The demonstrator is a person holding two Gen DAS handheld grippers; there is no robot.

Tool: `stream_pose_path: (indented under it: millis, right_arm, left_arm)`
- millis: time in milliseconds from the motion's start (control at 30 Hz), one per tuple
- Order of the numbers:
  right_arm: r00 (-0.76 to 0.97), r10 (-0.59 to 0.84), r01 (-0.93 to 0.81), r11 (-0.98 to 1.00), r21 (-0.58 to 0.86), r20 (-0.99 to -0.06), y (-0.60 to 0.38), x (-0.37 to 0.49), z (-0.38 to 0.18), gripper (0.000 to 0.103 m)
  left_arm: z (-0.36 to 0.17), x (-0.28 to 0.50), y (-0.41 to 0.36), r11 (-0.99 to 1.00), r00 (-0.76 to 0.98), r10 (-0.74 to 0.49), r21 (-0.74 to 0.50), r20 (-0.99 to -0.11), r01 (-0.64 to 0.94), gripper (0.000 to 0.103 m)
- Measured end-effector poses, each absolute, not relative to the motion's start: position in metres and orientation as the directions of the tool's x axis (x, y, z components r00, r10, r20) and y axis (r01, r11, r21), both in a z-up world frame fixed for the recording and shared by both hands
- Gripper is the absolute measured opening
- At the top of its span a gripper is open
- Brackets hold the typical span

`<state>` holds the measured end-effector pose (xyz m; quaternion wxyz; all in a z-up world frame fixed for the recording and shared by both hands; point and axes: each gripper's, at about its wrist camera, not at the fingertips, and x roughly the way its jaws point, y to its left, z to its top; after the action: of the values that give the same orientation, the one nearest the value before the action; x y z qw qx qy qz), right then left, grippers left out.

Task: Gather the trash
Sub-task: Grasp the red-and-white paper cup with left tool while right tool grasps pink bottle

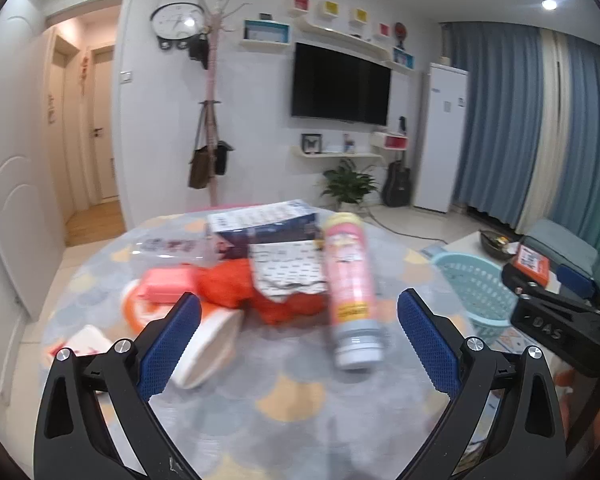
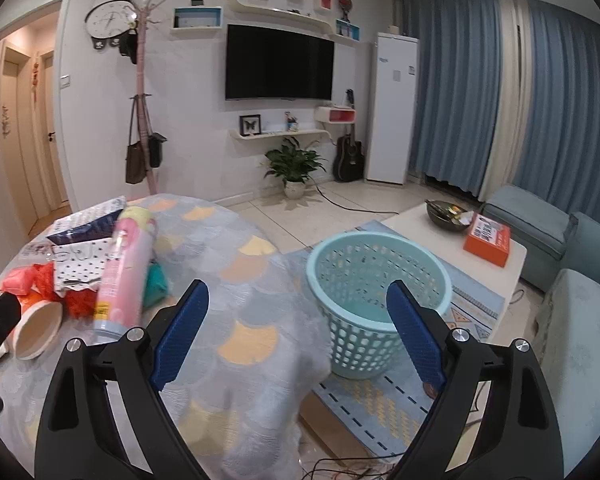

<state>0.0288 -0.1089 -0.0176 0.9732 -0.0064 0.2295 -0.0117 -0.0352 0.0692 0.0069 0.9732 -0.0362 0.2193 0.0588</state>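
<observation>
Lying on its side among the clutter, a pink spray can (image 1: 350, 288) points its grey cap toward the left gripper (image 1: 298, 340), its long axis running away from the camera toward the far edge of the round table (image 1: 280, 404). The left gripper hovers just short of that cap, jaws spread wide and holding nothing; the can sits slightly right of the centreline between its 2 blue pads. The right gripper (image 2: 298, 332), equally wide and empty, faces past the table's edge toward the pale blue basket (image 2: 376, 292) on the floor, leaving the can well off to its left. By this reading, the left hand is the nearer to the can, and the right to the basket. Other trash surrounds the can: an orange-red plastic bag (image 1: 236, 288), a tipped paper cup (image 1: 208, 352), a dotted wrapper (image 1: 288, 268) and a dark box (image 1: 264, 224). A fish-scale patterned cloth covers the table. Beyond lie a wall-mounted television (image 2: 279, 64), blue curtains (image 2: 512, 92), a low white table (image 2: 476, 264) and a grey-blue sofa (image 2: 572, 320).
</observation>
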Motion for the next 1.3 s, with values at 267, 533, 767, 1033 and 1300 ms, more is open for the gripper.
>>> stream_pose_path:
  millis: [267, 533, 767, 1033, 1300]
  right_arm:
    - [0.863, 0.148, -0.151, 0.988, 0.033, -0.482, -0.067, 0.043, -0.013, 0.058]
    - [0.789, 0.282, -0.284, 0.955, 0.082, -0.546, -0.019, 0.073, -0.014, 0.056]
    - [0.752, 0.286, -0.314, 0.948, 0.059, -0.595, 0.007, 0.093, -0.026, 0.065]
    - [0.699, 0.288, -0.327, 0.943, 0.066, -0.655, 0.013, 0.111, -0.048, 0.075]
    - [0.650, 0.312, -0.326, 0.938, 0.117, -0.692, 0.012, 0.123, -0.061, 0.075]
  left_arm:
    - [0.004, -0.046, 0.139, 0.962, 0.853, 0.233, -0.019, -0.468, -0.273, 0.095]
    - [-0.014, -0.061, 0.226, 0.950, 0.795, 0.198, -0.087, -0.573, -0.299, 0.095]
    - [-0.043, -0.056, 0.255, 0.955, 0.747, 0.139, -0.111, -0.650, -0.274, 0.095]
    - [-0.063, -0.047, 0.259, 0.952, 0.722, 0.105, -0.140, -0.684, -0.272, 0.095]
    - [-0.076, -0.042, 0.252, 0.952, 0.695, 0.115, -0.121, -0.710, -0.281, 0.085]
